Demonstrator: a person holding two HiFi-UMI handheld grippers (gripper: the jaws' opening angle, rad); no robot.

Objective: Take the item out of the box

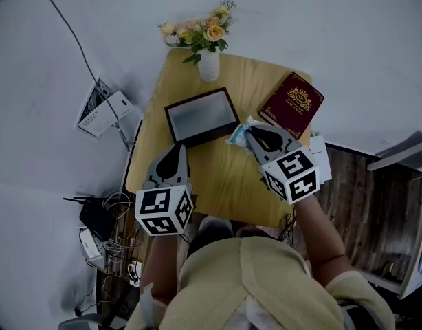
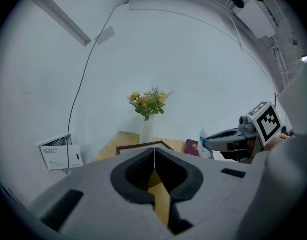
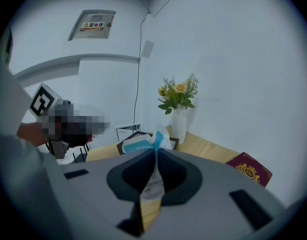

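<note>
Looking down in the head view, the wooden surface [image 1: 225, 177] holds a dark flat box [image 1: 201, 115], a red book [image 1: 291, 104] and a white vase [image 1: 208, 66] of flowers. The box looks bare inside. The right gripper [image 1: 252, 130] is just beside the box's near right corner. Its jaws are pinched on a small white and blue packet [image 1: 236, 136]. The packet sits past the box's rim, not over the inside, so I think it is out of the box. The left gripper [image 1: 174, 148] is near the box's near left corner.

In the left gripper view, the two jaws meet in a thin line with nothing between them. The box edge is just ahead. Off to the right, the right gripper is held above the surface with the packet sticking out of its tip.

In the right gripper view, the jaws are almost closed, with the packet squeezed flat between them. The packet's long side runs the same way the jaws point, and its blue end pokes out in front. The box lies ahead and a bit to the left, lower than the packet. The red book is off to the right.

The packet is in the right gripper, so the right hand is the one to finish. I think the next move is to carry it away from the box, toward the bare surface between the box and the book, and set it down there.
</note>
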